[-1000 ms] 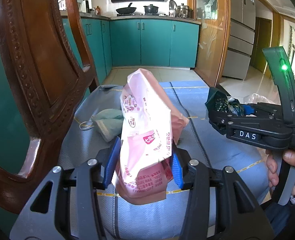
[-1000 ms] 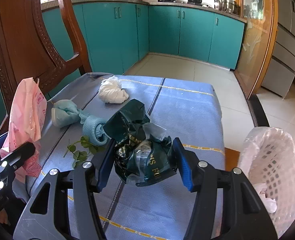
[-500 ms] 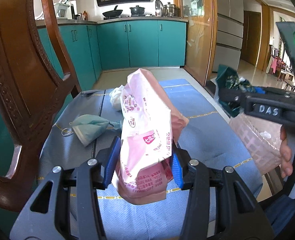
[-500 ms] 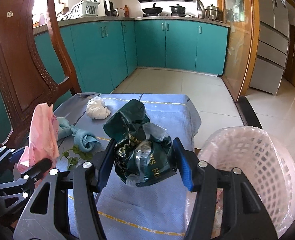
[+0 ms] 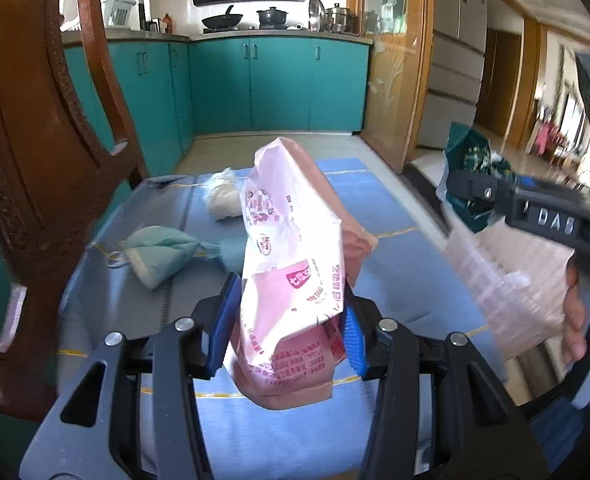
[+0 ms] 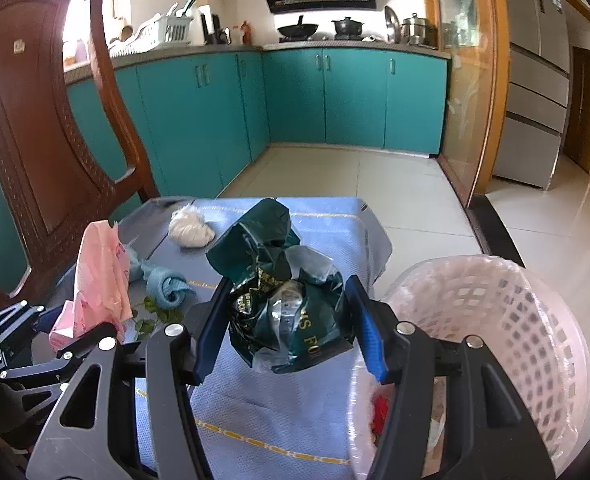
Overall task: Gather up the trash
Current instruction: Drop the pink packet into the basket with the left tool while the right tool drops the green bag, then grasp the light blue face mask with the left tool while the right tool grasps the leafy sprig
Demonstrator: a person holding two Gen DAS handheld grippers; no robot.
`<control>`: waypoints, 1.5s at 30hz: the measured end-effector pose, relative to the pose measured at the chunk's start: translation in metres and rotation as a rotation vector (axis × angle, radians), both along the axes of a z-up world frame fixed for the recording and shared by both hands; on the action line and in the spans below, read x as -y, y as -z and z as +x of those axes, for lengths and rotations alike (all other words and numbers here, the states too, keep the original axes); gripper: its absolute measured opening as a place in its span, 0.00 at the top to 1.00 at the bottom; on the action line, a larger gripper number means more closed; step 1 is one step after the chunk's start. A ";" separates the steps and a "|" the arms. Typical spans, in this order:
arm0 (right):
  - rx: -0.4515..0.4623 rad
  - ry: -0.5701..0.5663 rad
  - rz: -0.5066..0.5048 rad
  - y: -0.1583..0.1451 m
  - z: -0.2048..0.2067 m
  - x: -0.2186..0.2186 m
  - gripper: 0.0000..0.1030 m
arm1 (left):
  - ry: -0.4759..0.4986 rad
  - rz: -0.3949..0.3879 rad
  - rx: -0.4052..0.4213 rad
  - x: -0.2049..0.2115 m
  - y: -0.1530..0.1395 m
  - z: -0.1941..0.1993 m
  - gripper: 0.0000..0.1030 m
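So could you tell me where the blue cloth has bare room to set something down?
Free: the cloth's near part and its right strip towards the basket. Crowded: far left by the chair, with white wad, teal mask and leafy sprig.

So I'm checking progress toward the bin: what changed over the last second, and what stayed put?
The right gripper carried the dark green wrapper rightward off the table to the edge of the white basket, which now fills more of its view. The left gripper followed slightly. Nothing was grabbed or released: the pink bag stays clamped, and the tabletop items stay put.
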State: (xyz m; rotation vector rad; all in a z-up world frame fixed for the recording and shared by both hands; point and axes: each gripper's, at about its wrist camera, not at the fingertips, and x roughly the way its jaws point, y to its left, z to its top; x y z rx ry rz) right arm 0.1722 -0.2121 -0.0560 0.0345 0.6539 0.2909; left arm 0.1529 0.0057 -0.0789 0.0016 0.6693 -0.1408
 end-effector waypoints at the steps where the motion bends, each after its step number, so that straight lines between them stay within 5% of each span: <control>1: 0.009 0.014 0.007 -0.002 -0.002 0.006 0.45 | 0.011 -0.027 0.000 0.003 -0.003 0.001 0.54; 8: 0.001 0.149 0.031 -0.005 -0.015 0.071 0.45 | 0.142 -0.175 -0.015 0.047 -0.013 0.006 0.54; 13: -0.017 0.274 0.035 -0.004 -0.034 0.130 0.45 | 0.269 -0.158 -0.016 0.100 -0.013 0.003 0.54; 16: -0.019 0.337 0.044 -0.002 -0.044 0.158 0.45 | 0.360 -0.221 -0.102 0.134 -0.010 0.020 0.54; 20: -0.039 0.425 0.116 0.002 -0.053 0.193 0.45 | 0.467 -0.170 -0.103 0.187 -0.015 0.038 0.53; 24: -0.076 0.486 0.205 0.007 -0.052 0.215 0.40 | 0.582 -0.211 -0.186 0.215 -0.003 0.045 0.35; 27: -0.099 0.516 0.253 0.011 -0.048 0.222 0.25 | 0.584 -0.177 -0.173 0.217 0.005 0.041 0.30; 32: -0.093 0.480 0.299 0.008 -0.040 0.209 0.24 | 0.340 -0.038 0.012 0.169 -0.017 0.045 0.30; 36: -0.054 0.372 0.251 -0.002 -0.024 0.162 0.24 | -0.043 0.207 0.144 0.102 -0.034 0.061 0.30; 40: -0.043 0.203 0.185 -0.007 -0.003 0.091 0.24 | -0.254 0.205 0.053 0.017 -0.026 0.089 0.31; 42: -0.054 0.135 0.152 -0.005 0.007 0.057 0.24 | -0.313 0.230 -0.035 -0.006 -0.010 0.106 0.54; 45: -0.083 0.032 0.130 0.005 0.023 0.010 0.24 | -0.321 0.202 -0.112 -0.032 0.005 0.118 0.53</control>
